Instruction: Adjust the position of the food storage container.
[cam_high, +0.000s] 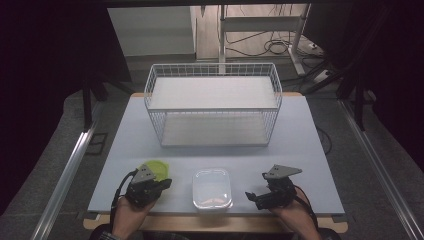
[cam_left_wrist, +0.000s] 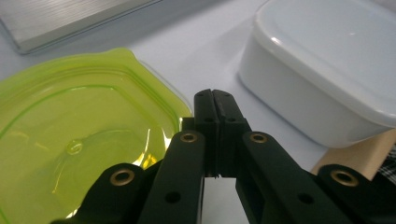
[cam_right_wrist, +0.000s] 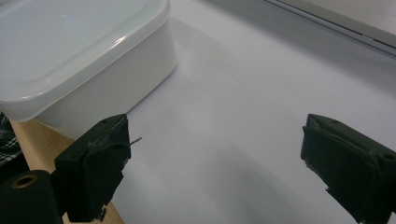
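A translucent green lid (cam_high: 157, 167) (cam_left_wrist: 79, 140) lies flat near the table's front left. My left gripper (cam_high: 165, 183) (cam_left_wrist: 215, 95) is shut just at the lid's right rim, its jaws pressed together with nothing visible between them. A white lidded plastic container (cam_high: 212, 188) (cam_left_wrist: 322, 70) (cam_right_wrist: 79, 51) sits at the front middle, between the two grippers. My right gripper (cam_high: 254, 199) (cam_right_wrist: 215, 144) is to its right, low over the table, open wide with only bare tabletop between its jaws.
A white wire basket (cam_high: 212, 105) stands across the back middle of the pale table (cam_high: 300, 150); its base edge (cam_left_wrist: 70, 18) (cam_right_wrist: 345, 14) appears in both gripper views. The wooden front edge (cam_right_wrist: 37, 140) runs just under the container. Dark floor and rails flank the table.
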